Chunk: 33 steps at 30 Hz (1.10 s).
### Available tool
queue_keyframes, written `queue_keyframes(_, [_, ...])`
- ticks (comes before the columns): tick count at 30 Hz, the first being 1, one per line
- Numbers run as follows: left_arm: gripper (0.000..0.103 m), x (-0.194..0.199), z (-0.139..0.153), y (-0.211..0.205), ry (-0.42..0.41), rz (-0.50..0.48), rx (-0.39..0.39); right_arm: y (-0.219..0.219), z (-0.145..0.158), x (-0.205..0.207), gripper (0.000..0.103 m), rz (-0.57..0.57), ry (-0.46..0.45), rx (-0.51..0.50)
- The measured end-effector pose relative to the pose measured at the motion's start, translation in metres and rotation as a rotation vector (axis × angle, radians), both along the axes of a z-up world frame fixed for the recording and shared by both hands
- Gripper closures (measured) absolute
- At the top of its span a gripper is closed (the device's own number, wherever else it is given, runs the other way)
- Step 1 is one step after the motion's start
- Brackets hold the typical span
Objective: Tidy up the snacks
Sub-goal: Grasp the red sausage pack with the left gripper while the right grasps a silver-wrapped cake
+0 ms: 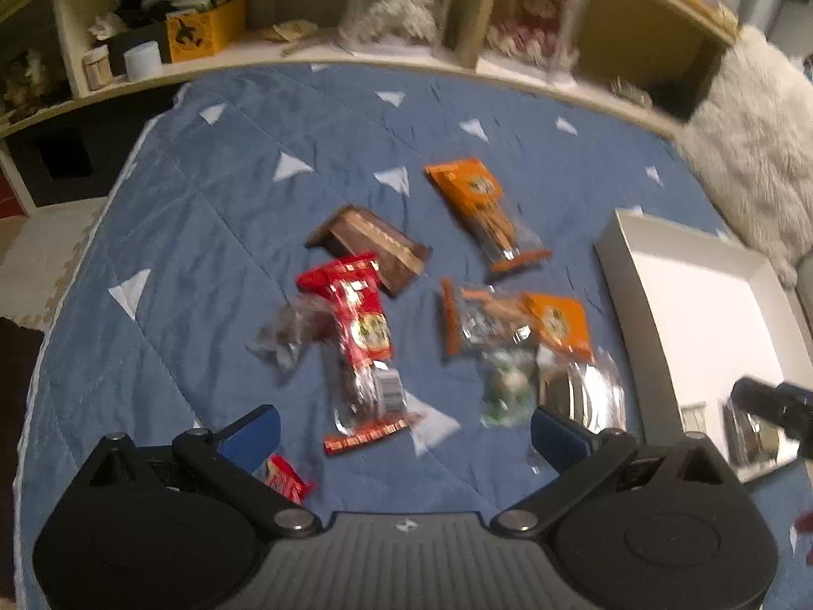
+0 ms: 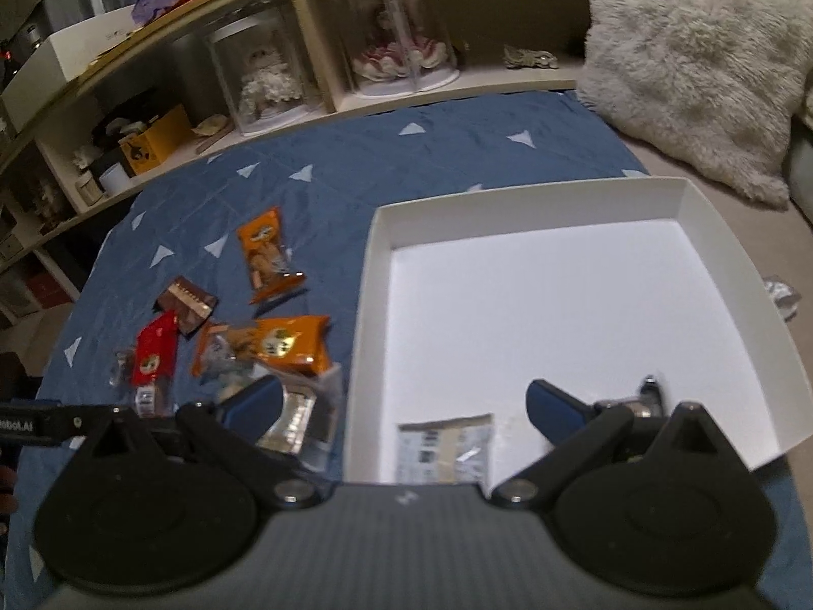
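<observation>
The left gripper [image 1: 404,429] hangs above a blue quilted bed [image 1: 203,234] with its two blue-padded fingers [image 1: 254,432] spread wide and nothing between them. Below it the snacks lie scattered on the quilt: a red packet [image 1: 363,325] just ahead of the fingers, a brown packet [image 1: 371,244] touching its far end, an orange packet [image 1: 482,208] farther off and apart, and a second orange packet [image 1: 556,325] lying among some clear and silvery wrappers [image 1: 584,391], blurred. A small red packet [image 1: 287,480] peeks out beside the left finger.

The right gripper [image 2: 404,401] is also wide open and holds nothing; it hovers over the near edge of a white box [image 2: 533,203] resting on the bed to the right of the snack pile. Inside the box, near its front wall, lies one pale wrapped packet [image 2: 447,450]. A fluffy white cushion [image 2: 696,61] sits beyond the box, and a shelf [image 2: 315,117] with display cases runs along the far side of the bed.
</observation>
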<state>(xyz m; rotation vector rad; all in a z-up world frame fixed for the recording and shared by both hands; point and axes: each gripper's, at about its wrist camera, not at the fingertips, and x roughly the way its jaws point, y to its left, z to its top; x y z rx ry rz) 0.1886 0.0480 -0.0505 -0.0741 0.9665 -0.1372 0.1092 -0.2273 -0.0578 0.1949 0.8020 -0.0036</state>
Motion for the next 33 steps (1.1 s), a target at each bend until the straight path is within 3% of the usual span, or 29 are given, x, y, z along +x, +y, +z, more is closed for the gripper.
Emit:
queue_keyframes(4, [0.000,0.009,-0.013,0.006,0.010,0.024,-0.023,0.023,-0.006,0.005,0.000,0.043,-0.018,0.012])
queue_keyframes(8, [0.000,0.020,-0.015,0.014,0.012,0.062,-0.093,0.046,-0.014,0.013,0.001,0.063,-0.026,0.057])
queue_keyframes(11, [0.000,0.028,-0.017,0.022,-0.015,0.106,-0.159,0.059,-0.025,0.027,0.010,0.059,0.002,0.090])
queue_keyframes(13, [0.000,0.035,-0.021,0.028,-0.021,0.126,-0.209,0.068,-0.033,0.034,0.021,0.050,0.024,0.108])
queue_keyframes(18, [0.001,0.050,-0.039,0.027,0.027,0.177,-0.265,0.078,-0.050,0.045,0.025,0.005,0.062,0.104])
queue_keyframes(23, [0.012,0.061,-0.057,0.020,0.050,0.165,-0.231,0.081,-0.063,0.054,0.028,-0.012,0.086,0.046])
queue_keyframes(29, [0.029,0.068,-0.069,0.014,0.053,0.132,-0.130,0.091,-0.070,0.061,0.031,0.032,0.095,-0.043])
queue_keyframes(31, [0.040,0.069,-0.069,0.012,0.050,0.126,-0.087,0.095,-0.073,0.062,0.040,0.054,0.094,-0.068])
queue_keyframes(33, [0.044,0.069,-0.068,0.011,0.052,0.110,-0.052,0.098,-0.074,0.061,0.041,0.077,0.095,-0.088])
